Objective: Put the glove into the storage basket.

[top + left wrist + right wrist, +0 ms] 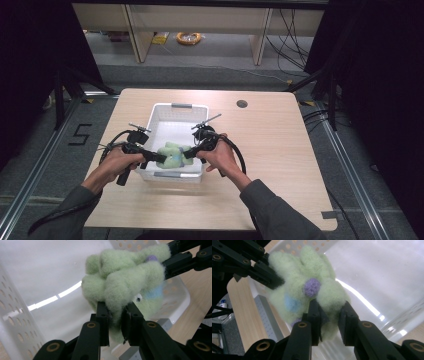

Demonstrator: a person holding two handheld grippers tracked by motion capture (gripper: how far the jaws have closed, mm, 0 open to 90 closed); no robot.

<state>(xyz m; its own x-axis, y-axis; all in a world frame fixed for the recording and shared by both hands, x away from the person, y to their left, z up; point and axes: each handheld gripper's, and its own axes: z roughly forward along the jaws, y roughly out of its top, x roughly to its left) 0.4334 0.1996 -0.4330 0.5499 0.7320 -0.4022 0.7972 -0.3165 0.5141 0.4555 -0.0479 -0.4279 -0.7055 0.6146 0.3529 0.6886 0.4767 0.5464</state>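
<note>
Both grippers hold one thing between them: a pale green plush toy [171,155], fuzzy, with a purple knob and a light blue patch on it. The left gripper [159,157] has its fingers [103,315] pinched on a fold of the fleece at the toy's left end, and the right gripper [187,153] has its fingers [314,312] clamped on the opposite end, just under the purple knob. The toy thus hangs stretched between the two hands, its long axis running left to right across the person's front, each pair of fingers pointing inward toward the other. It sits inside the near end of a white perforated basket [160,111], above the floor of it; whether its underside touches the bottom cannot be told. Neither hand is nearer than the other: the toy is midway. The coming move probably turns on that shared axis, so both hands would have to travel together, or one must let go first, lest the fleece be pulled taut. The basket stands on a light wooden surface [270,150] with a round cable hole near its far edge. Beyond it lie a grey floor, pale cabinet legs, loose cables and a yellow coil [188,37].
</note>
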